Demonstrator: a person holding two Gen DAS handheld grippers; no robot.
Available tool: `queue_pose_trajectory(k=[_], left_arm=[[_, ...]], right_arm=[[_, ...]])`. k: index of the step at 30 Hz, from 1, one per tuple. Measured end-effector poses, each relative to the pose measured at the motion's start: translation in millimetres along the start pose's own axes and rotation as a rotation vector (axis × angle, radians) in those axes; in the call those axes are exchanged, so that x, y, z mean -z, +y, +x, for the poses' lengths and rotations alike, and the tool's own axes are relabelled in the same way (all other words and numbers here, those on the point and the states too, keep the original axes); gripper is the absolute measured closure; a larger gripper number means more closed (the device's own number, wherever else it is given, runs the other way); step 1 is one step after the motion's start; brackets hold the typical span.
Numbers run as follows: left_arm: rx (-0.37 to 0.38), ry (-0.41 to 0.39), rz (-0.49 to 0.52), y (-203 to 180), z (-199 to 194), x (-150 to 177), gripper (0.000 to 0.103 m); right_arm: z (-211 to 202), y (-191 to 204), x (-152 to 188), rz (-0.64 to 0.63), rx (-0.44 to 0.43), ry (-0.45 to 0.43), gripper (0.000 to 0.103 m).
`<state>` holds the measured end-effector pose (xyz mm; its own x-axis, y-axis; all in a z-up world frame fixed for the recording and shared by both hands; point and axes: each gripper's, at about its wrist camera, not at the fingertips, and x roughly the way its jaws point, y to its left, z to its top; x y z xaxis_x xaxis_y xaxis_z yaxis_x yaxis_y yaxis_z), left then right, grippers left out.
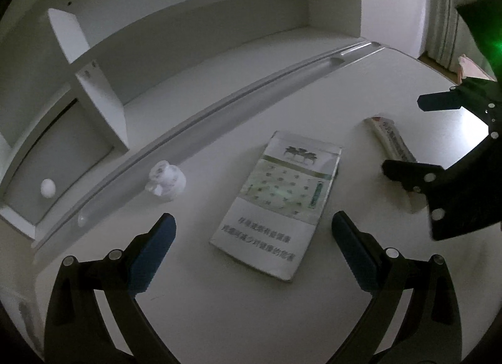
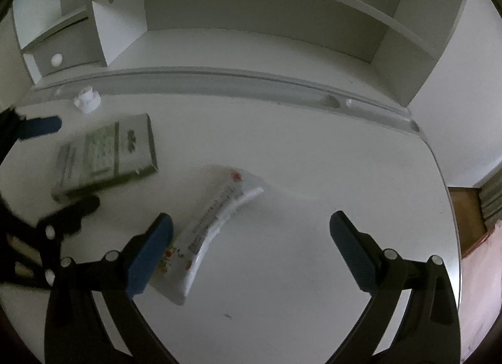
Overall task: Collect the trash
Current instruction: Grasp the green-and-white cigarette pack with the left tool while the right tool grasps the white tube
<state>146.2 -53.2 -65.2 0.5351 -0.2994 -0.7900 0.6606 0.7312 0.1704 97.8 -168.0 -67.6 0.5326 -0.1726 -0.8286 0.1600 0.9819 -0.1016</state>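
A flat printed packet (image 1: 276,204) lies on the white bench (image 1: 251,317), its long axis running from the left gripper (image 1: 252,248) away toward the back groove (image 1: 219,107). The gripper's fingers (image 1: 157,248) are spread wide, grasping nothing. Just right, well apart from the packet, a crumpled wrapper (image 2: 213,226) lies diagonally (one end beside a finger of the right gripper (image 2: 251,248), likewise spread and empty). A small white cap (image 1: 166,180) sits near the groove; bare bench extends rightward to its rounded edge.

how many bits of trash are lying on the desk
3: a flat cigarette pack mid-desk, a crumpled white wad by the back groove, and a long wrapper beneath the right gripper. None appear hidden.
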Motion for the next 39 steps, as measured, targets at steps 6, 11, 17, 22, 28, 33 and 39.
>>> queue_pose_trajectory(k=[6,11,17,22,28,33,39], left_arm=[[0.042,0.004,0.015,-6.4,7.7,-6.8,0.006],[0.125,0.027,-0.014,-4.7,5.8,-6.6,0.007],[0.141,0.022,-0.046,-0.9,9.0,-12.5,0.035],[0.163,0.023,-0.005,-11.0,8.0,-18.0,0.043],[0.211,0.023,-0.034,-23.9,-3.4,-18.5,0.047],[0.184,0.009,-0.032,-30.3,-13.3,-24.8,0.047],[0.168,0.008,-0.018,-41.6,-23.5,-30.7,0.047]], right_arm=[[3.9,-51.6,12.9,0.068,-0.100,0.073,0.006],[4.1,-42.2,10.7,0.010,-0.136,0.072,0.006],[5.5,-24.7,1.3,-0.072,-0.169,0.040,0.014],[-5.9,-16.6,1.4,-0.084,-0.195,0.018,0.086],[-17.1,-19.5,7.4,-0.073,-0.218,-0.014,0.087],[-29.4,-28.6,8.6,-0.052,-0.213,-0.039,0.087],[-33.9,-40.1,17.5,-0.040,-0.224,-0.052,0.087]])
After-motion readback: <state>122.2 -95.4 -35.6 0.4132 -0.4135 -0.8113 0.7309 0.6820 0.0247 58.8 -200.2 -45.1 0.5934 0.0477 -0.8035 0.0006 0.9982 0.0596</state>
